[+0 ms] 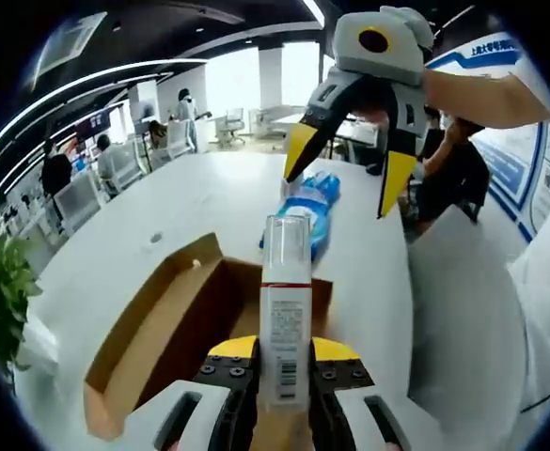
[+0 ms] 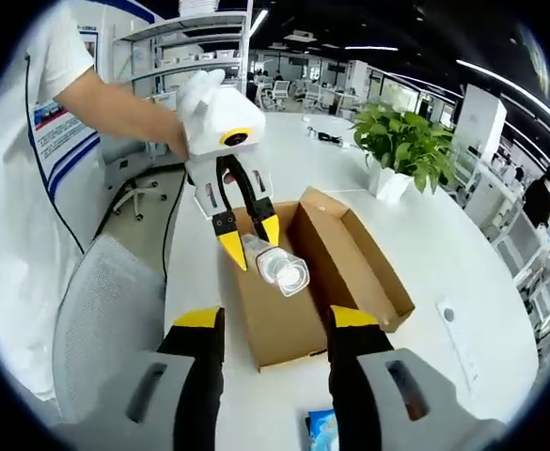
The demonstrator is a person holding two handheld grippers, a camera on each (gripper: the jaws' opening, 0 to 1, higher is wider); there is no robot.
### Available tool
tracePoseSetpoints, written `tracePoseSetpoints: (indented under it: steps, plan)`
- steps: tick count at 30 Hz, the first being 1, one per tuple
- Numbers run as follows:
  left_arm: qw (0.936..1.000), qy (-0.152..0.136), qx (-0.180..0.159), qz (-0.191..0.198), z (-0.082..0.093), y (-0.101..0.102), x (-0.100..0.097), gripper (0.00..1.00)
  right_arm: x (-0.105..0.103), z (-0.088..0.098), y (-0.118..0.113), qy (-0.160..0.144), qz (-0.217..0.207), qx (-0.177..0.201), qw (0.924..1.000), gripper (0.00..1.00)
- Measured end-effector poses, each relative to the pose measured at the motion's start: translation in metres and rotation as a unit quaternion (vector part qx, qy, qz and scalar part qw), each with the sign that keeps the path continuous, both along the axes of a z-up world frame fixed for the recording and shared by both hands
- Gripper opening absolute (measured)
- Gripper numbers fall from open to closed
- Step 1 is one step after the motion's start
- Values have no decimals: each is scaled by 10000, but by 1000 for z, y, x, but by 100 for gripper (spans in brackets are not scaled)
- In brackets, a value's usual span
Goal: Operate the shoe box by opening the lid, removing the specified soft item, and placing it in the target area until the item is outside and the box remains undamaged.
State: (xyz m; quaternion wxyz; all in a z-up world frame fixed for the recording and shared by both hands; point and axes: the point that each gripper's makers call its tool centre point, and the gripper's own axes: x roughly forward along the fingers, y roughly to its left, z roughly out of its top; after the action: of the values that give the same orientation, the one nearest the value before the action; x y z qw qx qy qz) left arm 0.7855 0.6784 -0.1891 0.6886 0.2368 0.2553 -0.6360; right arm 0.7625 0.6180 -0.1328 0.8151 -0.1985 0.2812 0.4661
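While fingers [image 1: 336, 374] grip clear cylindrical bottle [image 1: 285, 310]

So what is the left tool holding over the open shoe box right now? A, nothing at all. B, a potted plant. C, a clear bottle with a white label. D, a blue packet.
C: the left tool is shut on a clear bottle with a white label, above the open cardboard shoe box; the right tool is open.

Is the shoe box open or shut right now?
Open. The shoe box has its lid folded back flat on the white table, bare brown inside showing; the left gripper holds a clear bottle above it.
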Motion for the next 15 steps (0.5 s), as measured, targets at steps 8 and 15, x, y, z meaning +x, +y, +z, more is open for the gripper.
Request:
tracePoseSetpoints:
  steps: [8,15]
  plan:
    - [9979,103,-615,174,28,-39,-16,18,-3,27,-16,-127,-631,957,9933,42]
    - [9935,121,-1089,305,53,-66,-18,18,5,53,-32,-278,-1202,1889,9742,41]
